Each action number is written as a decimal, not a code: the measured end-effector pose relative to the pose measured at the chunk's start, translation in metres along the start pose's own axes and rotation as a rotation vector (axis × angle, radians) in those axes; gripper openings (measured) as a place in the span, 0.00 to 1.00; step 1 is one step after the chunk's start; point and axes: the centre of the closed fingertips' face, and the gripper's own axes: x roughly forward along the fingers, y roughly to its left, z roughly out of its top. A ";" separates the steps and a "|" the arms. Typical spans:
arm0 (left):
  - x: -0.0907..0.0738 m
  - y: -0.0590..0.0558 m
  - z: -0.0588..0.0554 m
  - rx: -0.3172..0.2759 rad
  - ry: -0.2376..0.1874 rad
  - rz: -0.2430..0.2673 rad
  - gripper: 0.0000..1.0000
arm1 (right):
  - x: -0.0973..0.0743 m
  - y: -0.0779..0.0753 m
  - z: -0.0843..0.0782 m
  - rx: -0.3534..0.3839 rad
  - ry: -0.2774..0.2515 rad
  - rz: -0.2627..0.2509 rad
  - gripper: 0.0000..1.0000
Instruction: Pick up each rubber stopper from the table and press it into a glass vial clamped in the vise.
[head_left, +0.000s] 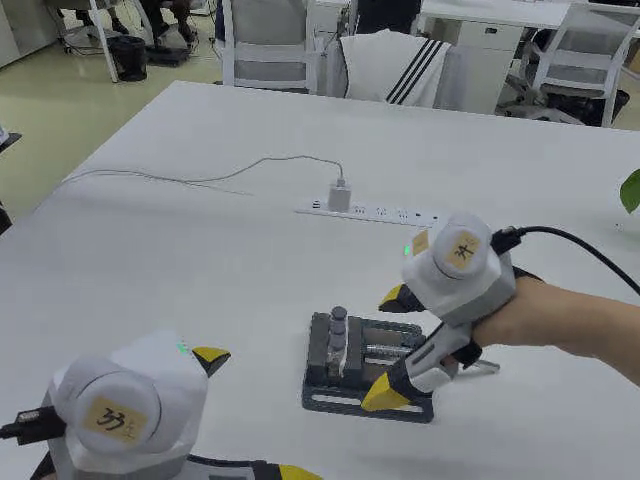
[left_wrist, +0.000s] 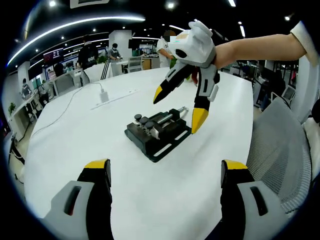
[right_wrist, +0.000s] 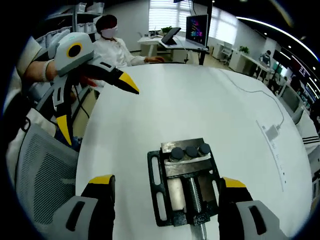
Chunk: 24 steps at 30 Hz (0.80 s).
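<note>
**Three stoppered vials upright in the vise**

Each vial is wearing a dark rubber stopper. Their row is running across the vise's long axis, whose screw is pointing toward the table's right end. The vise is sitting nearer the near edge of the table, with bare room lying toward the left and far edges, short of a power strip. The right gripper is hovering over the screw end, jaws spread wide, holding nothing. The left gripper is hanging by the near edge, equally spread and empty. The right gripper view is showing the stoppers side by side from above.
</note>
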 end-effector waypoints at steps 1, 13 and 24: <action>0.000 0.000 0.000 -0.001 0.001 0.000 0.90 | -0.001 0.001 -0.002 0.005 -0.009 -0.003 0.89; -0.006 0.014 -0.002 -0.009 -0.001 0.013 0.92 | -0.030 0.011 -0.012 0.132 -0.140 -0.048 0.99; -0.010 0.015 0.002 -0.051 -0.033 0.013 0.99 | -0.067 0.031 -0.051 0.250 -0.202 -0.126 0.99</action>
